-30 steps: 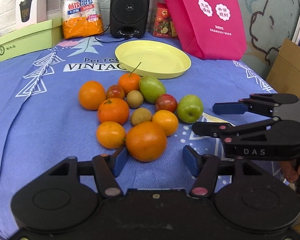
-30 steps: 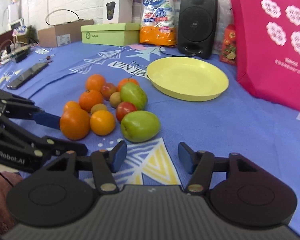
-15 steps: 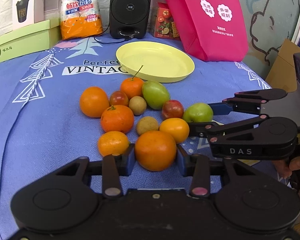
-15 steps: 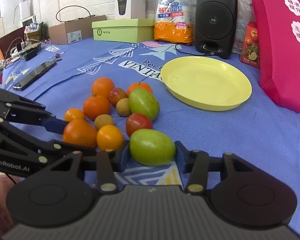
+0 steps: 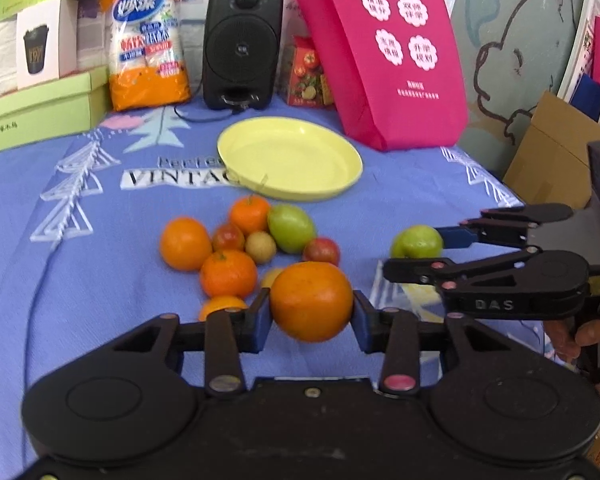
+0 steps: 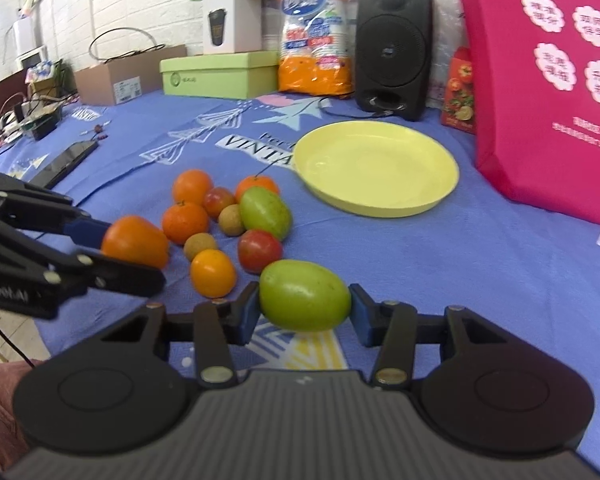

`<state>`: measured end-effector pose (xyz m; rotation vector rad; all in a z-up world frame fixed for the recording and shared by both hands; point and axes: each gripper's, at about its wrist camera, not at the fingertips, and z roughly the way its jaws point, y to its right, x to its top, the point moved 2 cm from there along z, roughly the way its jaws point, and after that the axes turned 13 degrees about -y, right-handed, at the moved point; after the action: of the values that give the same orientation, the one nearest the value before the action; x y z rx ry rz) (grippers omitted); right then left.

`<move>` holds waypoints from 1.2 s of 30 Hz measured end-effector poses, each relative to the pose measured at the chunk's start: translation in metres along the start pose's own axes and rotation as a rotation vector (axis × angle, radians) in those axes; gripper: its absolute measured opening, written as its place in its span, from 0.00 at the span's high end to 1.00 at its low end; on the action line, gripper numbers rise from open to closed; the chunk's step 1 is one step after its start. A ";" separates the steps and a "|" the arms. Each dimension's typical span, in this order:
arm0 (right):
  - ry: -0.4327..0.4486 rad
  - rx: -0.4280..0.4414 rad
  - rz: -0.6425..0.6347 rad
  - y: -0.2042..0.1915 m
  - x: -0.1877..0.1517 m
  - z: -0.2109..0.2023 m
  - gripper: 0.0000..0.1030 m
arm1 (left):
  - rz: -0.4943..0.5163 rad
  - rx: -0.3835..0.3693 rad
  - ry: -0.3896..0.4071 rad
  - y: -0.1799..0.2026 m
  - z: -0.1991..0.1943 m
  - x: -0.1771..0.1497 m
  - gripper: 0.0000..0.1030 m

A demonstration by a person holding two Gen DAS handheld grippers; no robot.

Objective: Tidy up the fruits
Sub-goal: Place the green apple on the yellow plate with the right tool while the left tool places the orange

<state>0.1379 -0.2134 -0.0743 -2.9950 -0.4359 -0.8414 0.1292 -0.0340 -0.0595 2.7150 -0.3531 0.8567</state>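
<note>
My left gripper [image 5: 311, 309] is shut on a large orange [image 5: 310, 306] and holds it above the blue cloth. My right gripper [image 6: 304, 309] is shut on a green fruit [image 6: 304, 295], also lifted. Each shows in the other's view: the green fruit [image 5: 417, 241] at right, the orange [image 6: 135, 241] at left. The other fruits lie in a cluster [image 5: 236, 248] on the cloth: oranges, a green fruit [image 6: 265, 213], small red and brown ones. An empty yellow plate [image 5: 290, 158] [image 6: 376, 168] sits just beyond the cluster.
Behind the plate stand a black speaker [image 5: 241, 44], an orange-and-white pack [image 5: 148, 40], a green box [image 5: 36, 114] and a pink bag [image 5: 384, 48]. A phone [image 6: 66, 160] lies at the cloth's left. The table edge and cardboard [image 5: 548, 164] are at right.
Both grippers closed on their fruits, the left on the large orange and the right on the green fruit, and lifted them off the cloth.
</note>
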 end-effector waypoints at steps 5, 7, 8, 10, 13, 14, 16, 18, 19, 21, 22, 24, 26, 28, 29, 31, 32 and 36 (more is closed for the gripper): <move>0.028 -0.044 0.038 0.012 0.018 -0.009 0.56 | -0.003 0.025 0.047 -0.013 0.002 0.043 0.61; 0.043 -0.058 0.048 0.017 0.031 -0.008 0.56 | -0.017 0.022 0.053 -0.020 0.009 0.066 0.61; 0.048 -0.070 0.046 0.019 0.038 -0.007 0.56 | -0.019 0.021 0.058 -0.022 0.013 0.077 0.61; 0.047 -0.097 0.034 0.021 0.052 0.002 0.56 | -0.016 0.025 0.062 -0.025 0.024 0.099 0.61; 0.046 -0.107 0.028 0.025 0.072 0.021 0.55 | -0.015 0.043 0.039 -0.030 0.053 0.131 0.61; 0.045 -0.106 0.029 0.027 0.078 0.027 0.55 | -0.012 0.047 0.029 -0.031 0.063 0.139 0.61; 0.038 -0.110 0.029 0.031 0.090 0.042 0.55 | -0.023 0.050 -0.005 -0.036 0.084 0.150 0.61; 0.020 -0.106 0.035 0.036 0.099 0.057 0.55 | -0.045 0.045 -0.045 -0.041 0.105 0.158 0.61; 0.008 -0.107 0.040 0.039 0.102 0.065 0.55 | -0.055 0.040 -0.063 -0.045 0.115 0.162 0.61; -0.006 -0.104 0.053 0.044 0.107 0.076 0.55 | -0.069 0.045 -0.090 -0.049 0.129 0.167 0.58; -0.013 -0.098 0.059 0.047 0.108 0.081 0.55 | -0.073 0.042 -0.103 -0.051 0.135 0.168 0.53; -0.032 -0.092 0.072 0.050 0.109 0.087 0.47 | -0.095 0.032 -0.090 -0.054 0.136 0.170 0.15; -0.006 -0.117 0.093 0.052 0.107 0.083 0.25 | -0.107 0.048 -0.028 -0.056 0.123 0.166 0.02; 0.028 -0.125 0.100 0.054 0.104 0.073 0.25 | -0.094 0.055 -0.004 -0.057 0.111 0.163 0.02; 0.033 -0.127 0.104 0.055 0.103 0.068 0.25 | -0.091 0.066 0.010 -0.058 0.103 0.161 0.02; 0.050 -0.141 0.108 0.056 0.099 0.055 0.25 | -0.079 0.092 0.041 -0.058 0.087 0.154 0.02; 0.056 -0.145 0.111 0.056 0.096 0.049 0.25 | -0.073 0.109 0.053 -0.057 0.077 0.148 0.02; 0.081 -0.136 0.110 0.050 0.084 0.024 0.25 | -0.059 0.175 0.089 -0.056 0.047 0.123 0.02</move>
<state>0.2318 -0.2373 -0.0482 -3.0587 -0.2177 -1.0166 0.2688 -0.0154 -0.0342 2.8171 -0.1871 1.0324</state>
